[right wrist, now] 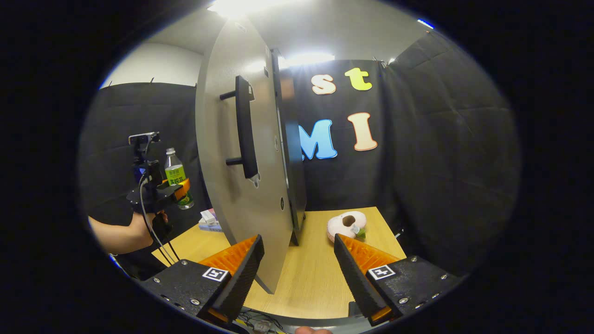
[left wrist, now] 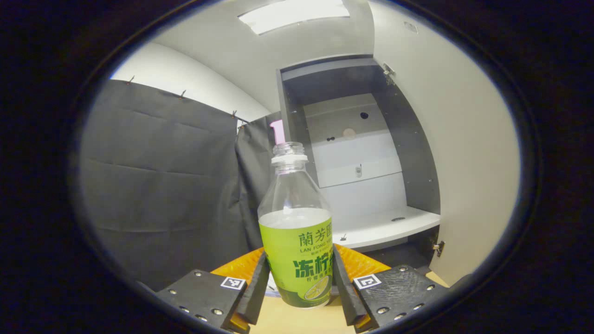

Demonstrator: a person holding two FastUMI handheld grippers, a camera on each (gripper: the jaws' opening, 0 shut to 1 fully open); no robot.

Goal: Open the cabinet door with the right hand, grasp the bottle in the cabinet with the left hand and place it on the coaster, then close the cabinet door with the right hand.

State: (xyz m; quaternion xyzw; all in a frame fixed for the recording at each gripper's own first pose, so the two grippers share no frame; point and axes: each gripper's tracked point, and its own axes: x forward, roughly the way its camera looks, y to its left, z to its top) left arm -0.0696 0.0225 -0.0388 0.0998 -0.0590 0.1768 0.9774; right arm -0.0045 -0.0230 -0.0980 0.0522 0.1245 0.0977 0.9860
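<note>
While gripped, bottle fills left tongs.

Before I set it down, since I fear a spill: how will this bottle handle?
The bottle looks thin clear plastic with no cap on its neck, so squeezing or tilting may spill it. It is tall and narrow, so probably tippy. The left claw grips low on the glossy label, which may slide.

Clear bottle with green label, white cabinet with dark grey walls, pale grey door with black handle, light wood table, pink-white toy
</note>
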